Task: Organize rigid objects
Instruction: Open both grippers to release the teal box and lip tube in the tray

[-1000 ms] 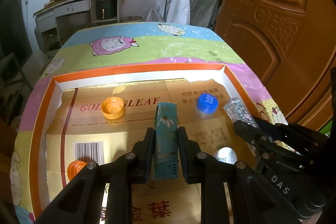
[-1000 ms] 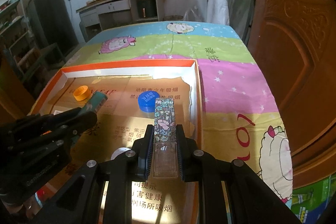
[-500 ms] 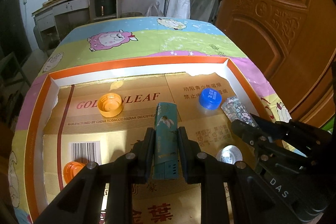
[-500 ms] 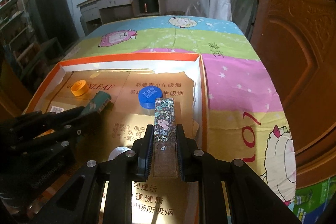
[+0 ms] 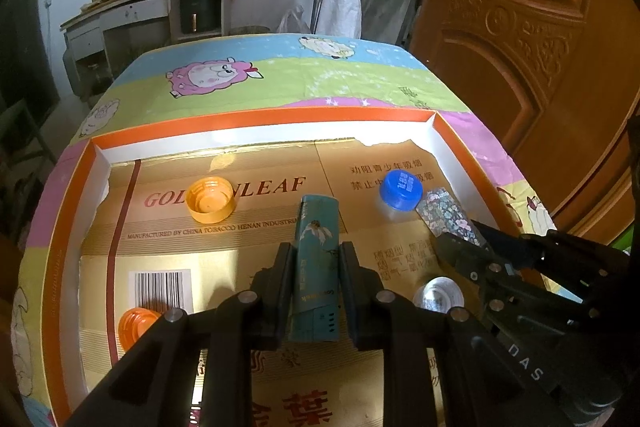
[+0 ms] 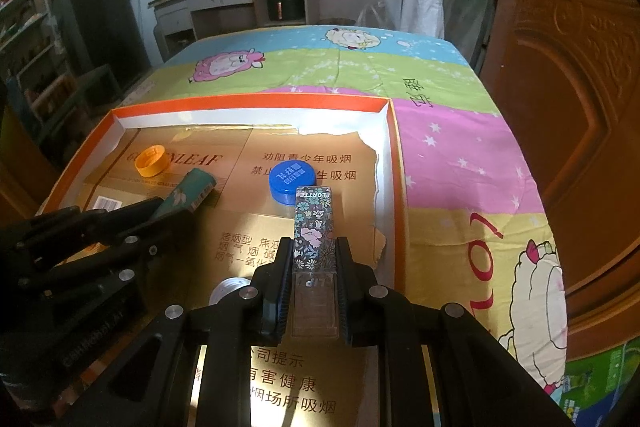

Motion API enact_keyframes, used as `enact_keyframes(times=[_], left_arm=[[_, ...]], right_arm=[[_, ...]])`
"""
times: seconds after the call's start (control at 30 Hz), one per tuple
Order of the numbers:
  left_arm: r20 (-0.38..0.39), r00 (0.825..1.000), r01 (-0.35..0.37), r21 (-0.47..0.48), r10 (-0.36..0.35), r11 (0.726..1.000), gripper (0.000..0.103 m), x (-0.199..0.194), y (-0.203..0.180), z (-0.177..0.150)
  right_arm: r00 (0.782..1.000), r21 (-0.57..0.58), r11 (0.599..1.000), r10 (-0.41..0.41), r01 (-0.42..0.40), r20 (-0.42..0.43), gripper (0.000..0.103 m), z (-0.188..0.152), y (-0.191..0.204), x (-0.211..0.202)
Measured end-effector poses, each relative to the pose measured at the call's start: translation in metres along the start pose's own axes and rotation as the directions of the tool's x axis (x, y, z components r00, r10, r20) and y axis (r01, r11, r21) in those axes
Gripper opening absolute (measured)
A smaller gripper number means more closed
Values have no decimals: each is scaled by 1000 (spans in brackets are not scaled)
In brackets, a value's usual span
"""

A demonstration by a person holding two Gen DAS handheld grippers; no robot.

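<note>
Side by side above an orange-rimmed cardboard tray (image 5: 256, 118). Left gripper (image 5: 314, 263) narrowly parted around a teal box (image 5: 316, 259); right gripper (image 6: 313, 259) clamped on a floral lip-product box (image 6: 313, 227). Scattered below: 4 bottle caps.

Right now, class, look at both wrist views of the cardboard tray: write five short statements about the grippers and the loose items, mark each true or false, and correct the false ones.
1. The left gripper holds a teal box. True.
2. The right gripper is empty. False: it is shut on a floral lip-product box.
3. The blue cap lies on the tablecloth outside the tray. False: it lies inside the tray, just beyond the floral box.
4. Two orange caps show in the left wrist view, one farther away, one nearer. True.
5. The silver lid is stacked on the blue cap. False: it lies apart on the tray floor.
</note>
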State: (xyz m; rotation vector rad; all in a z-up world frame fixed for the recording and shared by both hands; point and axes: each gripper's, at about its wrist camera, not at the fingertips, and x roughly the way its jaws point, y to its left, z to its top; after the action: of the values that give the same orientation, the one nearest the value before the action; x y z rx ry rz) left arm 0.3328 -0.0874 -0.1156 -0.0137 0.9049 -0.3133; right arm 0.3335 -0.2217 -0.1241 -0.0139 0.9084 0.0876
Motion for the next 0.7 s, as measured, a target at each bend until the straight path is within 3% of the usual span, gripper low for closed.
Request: enact_keyframes(times=[0.5, 0.7], left_arm=[[8, 1000, 24, -17, -24, 1000, 28, -4, 1, 1], [28, 999, 20, -21, -20, 1000, 41, -10, 1, 0]], right_arm=[[1000, 13, 1000, 2, -2, 22, 20, -2, -2, -8], [999, 21, 1000, 6, -7, 34, 20, -3, -4, -16]])
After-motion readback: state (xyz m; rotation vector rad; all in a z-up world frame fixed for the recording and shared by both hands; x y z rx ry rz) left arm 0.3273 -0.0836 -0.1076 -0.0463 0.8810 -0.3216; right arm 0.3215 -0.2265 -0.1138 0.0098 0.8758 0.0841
